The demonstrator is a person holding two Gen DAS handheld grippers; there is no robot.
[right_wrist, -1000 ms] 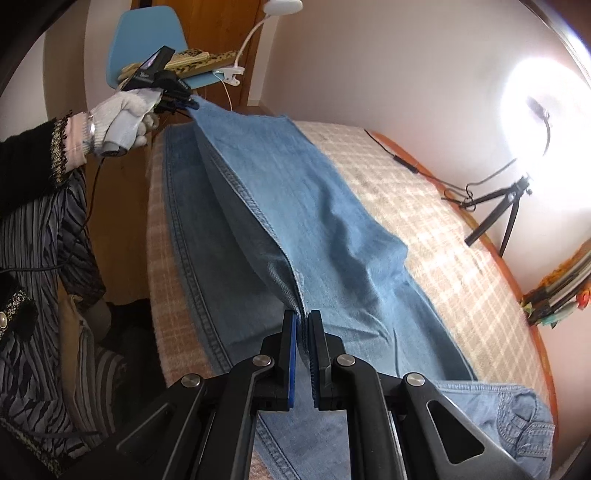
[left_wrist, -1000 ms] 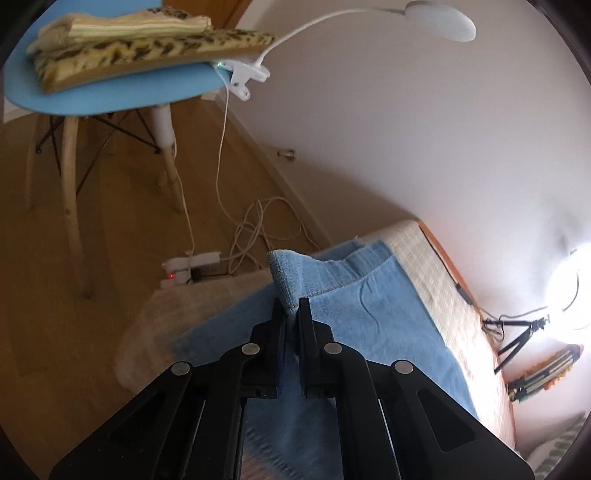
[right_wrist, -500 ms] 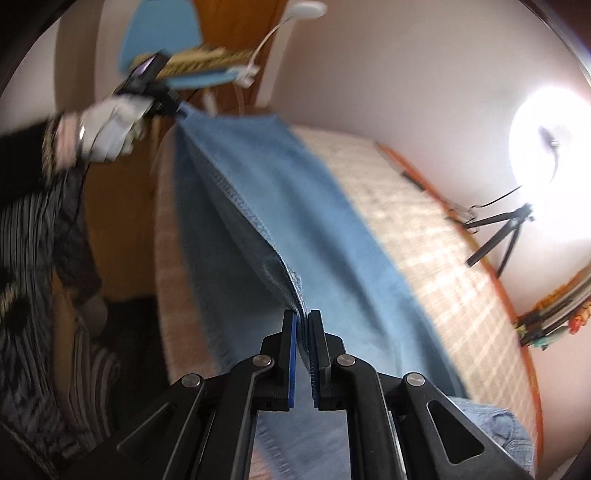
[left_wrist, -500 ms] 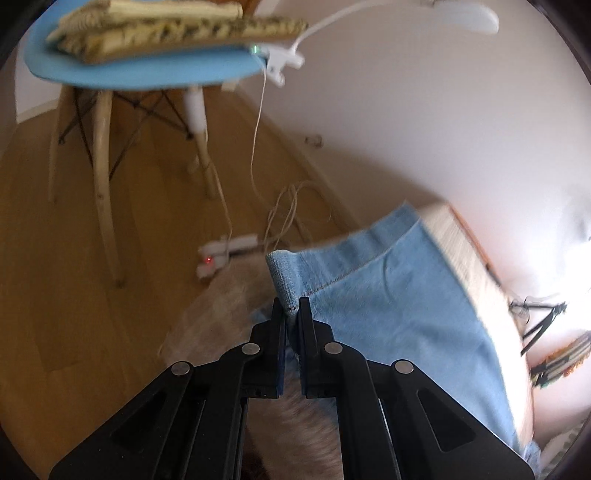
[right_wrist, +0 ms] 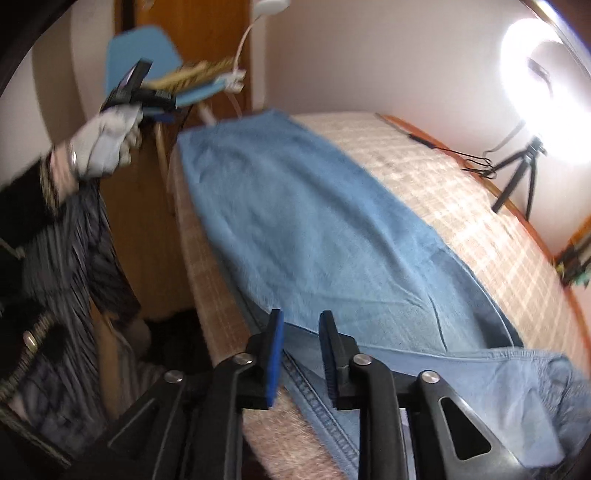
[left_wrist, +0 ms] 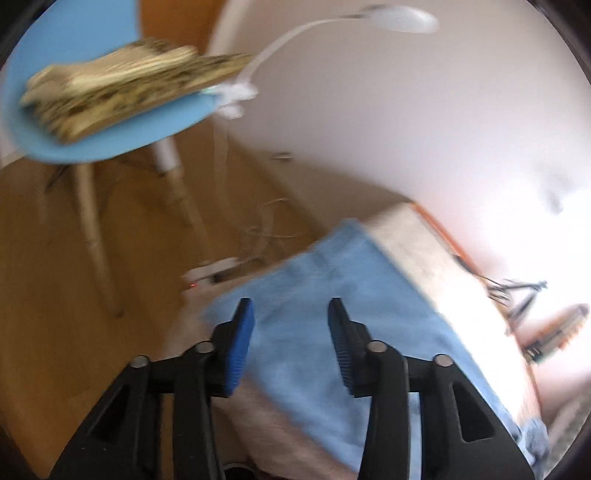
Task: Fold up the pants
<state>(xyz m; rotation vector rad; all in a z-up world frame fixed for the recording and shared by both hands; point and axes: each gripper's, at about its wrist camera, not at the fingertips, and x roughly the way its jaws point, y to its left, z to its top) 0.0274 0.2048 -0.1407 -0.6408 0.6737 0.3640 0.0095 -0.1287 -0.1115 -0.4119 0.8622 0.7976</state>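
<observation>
Your left claw (left_wrist: 291,314) stands apart, its blue pads (left_wrist: 242,343) well separated with nothing pinched between them; its jaws have just been opening, and the jeans (left_wrist: 332,332) lie below and beyond the fingertips, not in them. The picture from that side is smeared, so the hem's exact edge is hard to make out. Your right claw (right_wrist: 301,325) is also apart, by a narrower gap, and its jaws have just been opening too. Denim shows through the gap, but the pads do not press on it.

The jeans (right_wrist: 314,229) lie flat along the bed (right_wrist: 461,192), one leg folded over the other so that the upper layer covers most of the lower one. A stitched seam of the lower layer runs out from under it just beside your right claw, near the bed's near edge. The waist end bunches at the lower right of the right wrist view. The leg ends reach the far end of the bed.

In the right wrist view, your gloved left hand (right_wrist: 103,144) holds its claw (right_wrist: 162,110) up above the far corner of the bed, clear of the cloth.

Beyond the bed stands a blue chair (left_wrist: 110,136) with folded patterned fabric (left_wrist: 122,96) on its seat and a white clip lamp (left_wrist: 402,18) fixed to its edge. A ring light (right_wrist: 543,85) on a tripod glares by the wall.
</observation>
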